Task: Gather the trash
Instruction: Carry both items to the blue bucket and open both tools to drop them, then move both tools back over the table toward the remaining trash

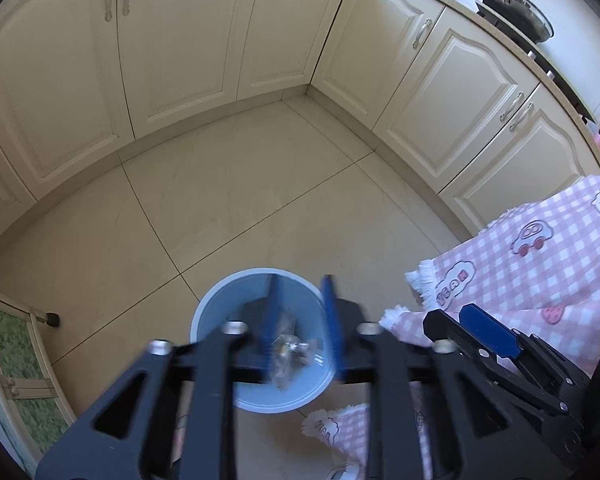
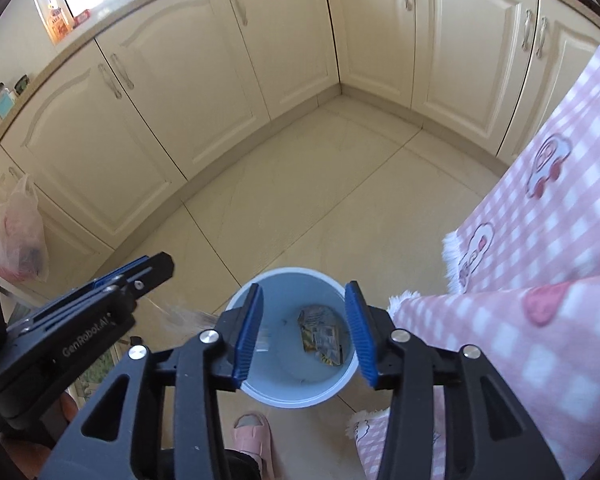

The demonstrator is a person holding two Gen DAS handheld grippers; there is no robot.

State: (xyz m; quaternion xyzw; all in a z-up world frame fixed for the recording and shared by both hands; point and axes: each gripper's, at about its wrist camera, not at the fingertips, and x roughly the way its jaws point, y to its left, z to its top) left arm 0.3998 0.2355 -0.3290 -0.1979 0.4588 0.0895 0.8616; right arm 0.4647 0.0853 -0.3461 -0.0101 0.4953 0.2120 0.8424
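Note:
A light blue trash bin (image 1: 220, 312) stands on the tiled floor, seen from above in both views (image 2: 292, 394). My left gripper (image 1: 300, 320) hangs right over it, open, with a crumpled clear wrapper (image 1: 286, 354) blurred between and below its fingers, apart from the pads. My right gripper (image 2: 306, 332) is open and empty over the bin. A printed wrapper (image 2: 320, 330) lies at the bin's bottom. The other gripper shows at the side of each view (image 1: 488, 334) (image 2: 140, 276).
Cream cabinets (image 1: 180, 40) line the back and right. A pink checked cloth (image 1: 540, 256) hangs close on the right of the bin. A plastic bag (image 2: 18, 232) hangs at the left. A pink slipper (image 2: 252, 436) is below the bin.

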